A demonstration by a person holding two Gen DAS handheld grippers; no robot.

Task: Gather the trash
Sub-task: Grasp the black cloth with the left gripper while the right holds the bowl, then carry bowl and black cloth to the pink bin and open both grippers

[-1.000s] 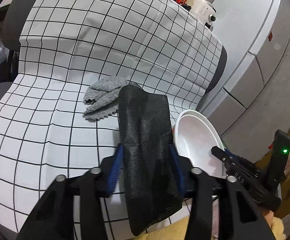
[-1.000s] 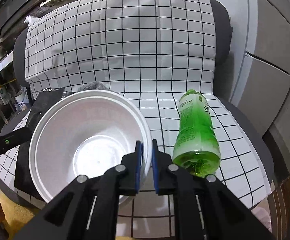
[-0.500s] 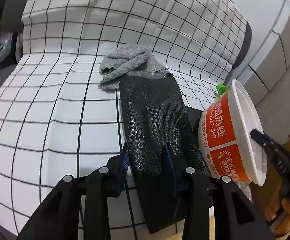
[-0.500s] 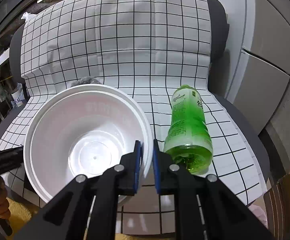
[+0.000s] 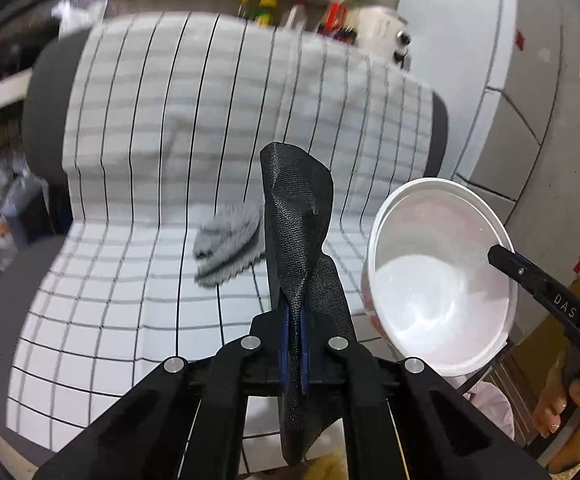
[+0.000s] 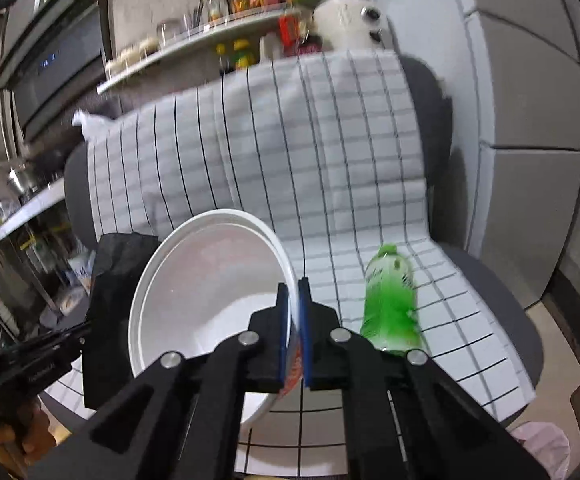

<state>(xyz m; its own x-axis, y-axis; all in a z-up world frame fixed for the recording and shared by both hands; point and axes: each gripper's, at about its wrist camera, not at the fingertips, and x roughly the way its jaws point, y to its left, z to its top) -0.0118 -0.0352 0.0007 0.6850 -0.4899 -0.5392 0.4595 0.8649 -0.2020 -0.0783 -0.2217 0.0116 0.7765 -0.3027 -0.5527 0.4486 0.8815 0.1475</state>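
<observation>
My left gripper (image 5: 295, 344) is shut on a black plastic bag (image 5: 296, 220) and holds it up above the seat; the bag also shows in the right wrist view (image 6: 110, 280). My right gripper (image 6: 294, 332) is shut on the rim of a white plastic bowl (image 6: 210, 292) with an orange label and holds it in the air. The bowl also shows in the left wrist view (image 5: 438, 276), right of the bag. A green bottle (image 6: 390, 300) lies on the checked seat cover (image 6: 310, 152), right of the bowl. A grey cloth (image 5: 226, 244) lies on the seat behind the bag.
The checked cover drapes a dark grey chair (image 5: 44, 112). A shelf (image 6: 210, 40) with bottles and jars runs behind it. Grey cabinets (image 6: 530, 120) stand to the right. A pink bag-lined bin (image 6: 542, 452) sits on the floor at lower right.
My left gripper has closed fully on the black bag and lifted it off the seat. Both grippers have pulled back and tilted up; the bowl now turns its opening toward the left camera.
</observation>
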